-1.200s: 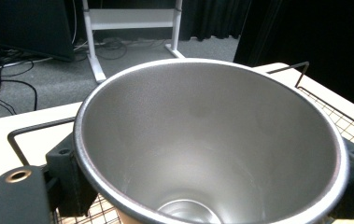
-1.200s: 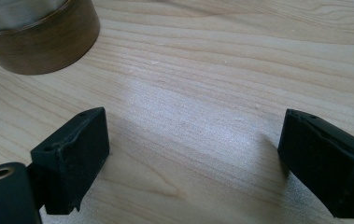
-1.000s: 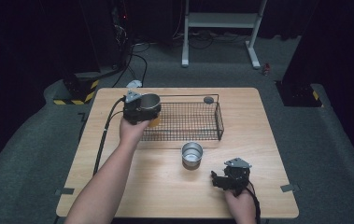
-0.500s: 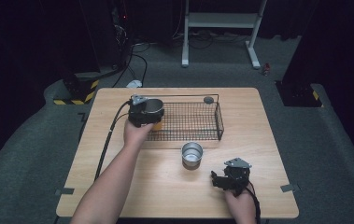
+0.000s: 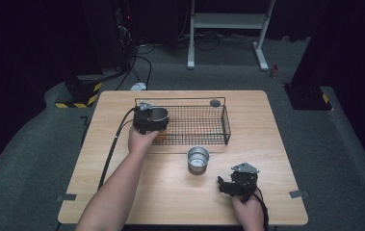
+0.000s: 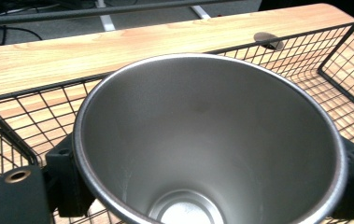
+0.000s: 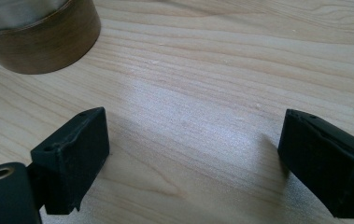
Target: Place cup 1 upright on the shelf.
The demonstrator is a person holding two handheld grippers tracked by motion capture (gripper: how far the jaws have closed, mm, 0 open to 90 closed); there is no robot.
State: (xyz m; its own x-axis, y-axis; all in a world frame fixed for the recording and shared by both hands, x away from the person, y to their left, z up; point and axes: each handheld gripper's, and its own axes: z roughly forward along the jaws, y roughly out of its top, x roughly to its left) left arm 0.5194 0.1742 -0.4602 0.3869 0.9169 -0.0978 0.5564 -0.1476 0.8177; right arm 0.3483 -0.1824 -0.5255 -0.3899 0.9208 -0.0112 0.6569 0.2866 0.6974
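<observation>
The left gripper (image 5: 147, 121) clamps a steel cup (image 6: 207, 140) between its jaws, holding it upright over the near left corner of the wire basket (image 5: 221, 126). One basket sits on the far half of the table (image 5: 276, 144). A second steel cup (image 5: 198, 158) stands just in front of the basket. There are two cups in all. At the near right, the right gripper (image 5: 230, 185) rests on the wood, jaws spread wide and holding nothing.

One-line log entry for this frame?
left gripper: shut on steel cup, over wire basket | right gripper: open, idle | second cup: on table
</observation>
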